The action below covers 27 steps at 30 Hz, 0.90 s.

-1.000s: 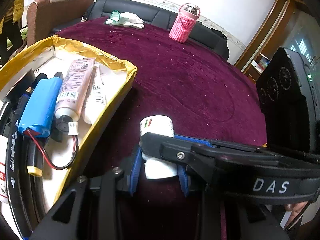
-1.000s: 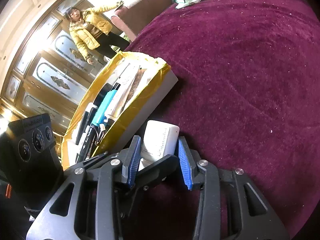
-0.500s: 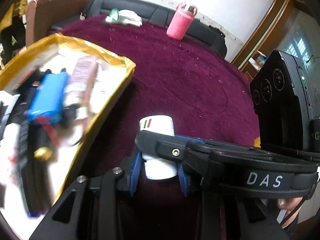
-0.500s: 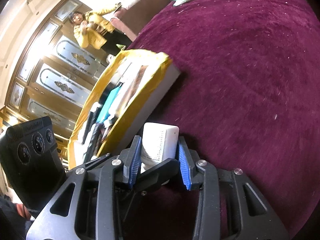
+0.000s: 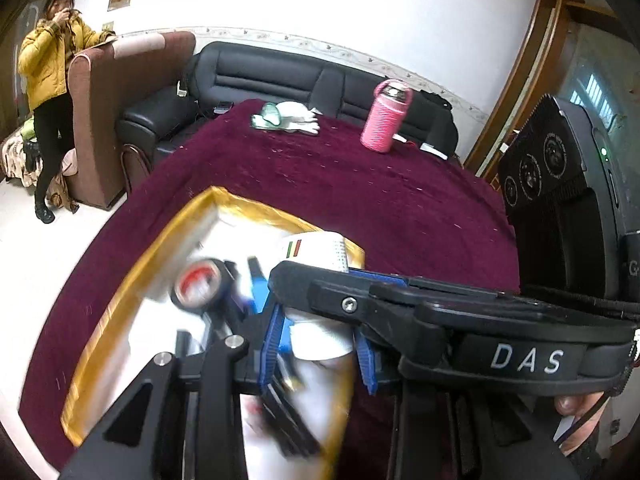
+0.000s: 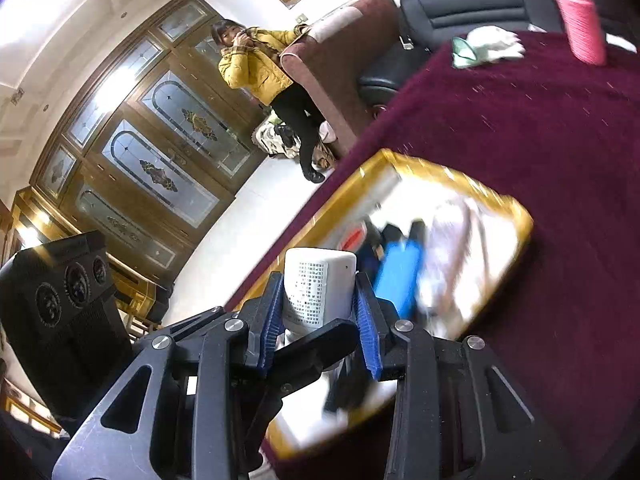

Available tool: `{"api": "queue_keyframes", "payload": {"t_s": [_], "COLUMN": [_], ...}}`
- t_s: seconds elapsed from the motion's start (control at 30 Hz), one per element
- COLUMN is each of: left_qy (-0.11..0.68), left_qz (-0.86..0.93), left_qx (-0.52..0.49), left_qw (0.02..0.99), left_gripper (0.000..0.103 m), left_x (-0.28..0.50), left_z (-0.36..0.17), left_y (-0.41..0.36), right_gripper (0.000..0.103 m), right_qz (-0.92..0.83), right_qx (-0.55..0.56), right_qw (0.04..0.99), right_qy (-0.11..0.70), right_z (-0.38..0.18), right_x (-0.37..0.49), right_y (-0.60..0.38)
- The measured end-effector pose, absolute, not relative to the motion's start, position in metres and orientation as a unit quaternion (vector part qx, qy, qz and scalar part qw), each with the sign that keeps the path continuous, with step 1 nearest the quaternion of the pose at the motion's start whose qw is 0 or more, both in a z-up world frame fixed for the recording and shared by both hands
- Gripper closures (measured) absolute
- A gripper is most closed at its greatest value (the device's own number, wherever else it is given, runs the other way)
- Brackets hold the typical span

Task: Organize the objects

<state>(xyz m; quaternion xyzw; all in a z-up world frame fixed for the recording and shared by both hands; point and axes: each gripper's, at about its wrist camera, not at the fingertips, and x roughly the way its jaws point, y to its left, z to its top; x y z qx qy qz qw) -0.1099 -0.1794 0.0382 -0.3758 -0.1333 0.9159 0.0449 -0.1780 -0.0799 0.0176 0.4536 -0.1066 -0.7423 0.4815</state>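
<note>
Both grippers grip the same white box, a charger-like block with small print. In the left wrist view my left gripper is shut on the white box, with the right gripper's black finger lying across it. In the right wrist view my right gripper is shut on the white box. The box is held above the yellow-rimmed tray, which also shows in the right wrist view. In the tray lie a blue battery pack, a black tape roll, tubes and pens, all blurred.
The tray rests on a table with a dark red cloth. A pink bottle and white gloves stand at the far edge. A black sofa and a person in a yellow jacket are behind.
Both grippers have lifted the white box off the cloth and carried it left, over the tray. The view has tilted up and now shows the room.
</note>
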Motion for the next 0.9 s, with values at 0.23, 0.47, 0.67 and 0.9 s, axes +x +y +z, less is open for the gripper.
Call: {"api": "queue_keyframes", "payload": {"t_s": [0.23,0.47,0.67,0.9], "left_qy": [-0.141,-0.135,-0.100,-0.010], "left_qz": [0.889,0.880,0.890,0.919], "left_qx": [-0.434,-0.455,-0.445,-0.381], "left_qw": [0.038,0.036,0.003,-0.104], "left_gripper": [0.070,0.069,0.047,0.022], "left_x": [-0.178,-0.192,-0.179,-0.109], "left_z": [0.004,-0.015,-0.014,0.012], "left_y": [-0.208,-0.202,-0.193,-0.178], "right_gripper": [0.068,0.066,0.066,0.065], "right_qz": [-0.724,-0.718,-0.727,-0.810], "right_qx": [0.500,0.518,0.521,0.448], "right_qw": [0.459,0.442,0.429,0.369], "right_qy": [-0.121,-0.141,-0.127,-0.085], "right_z": [-0.018,-0.042,-0.042,0.008], "right_x": [-0.244,-0.269,-0.267,-0.212], "right_y": [-0.126,-0.128,-0.125,-0.086]}}
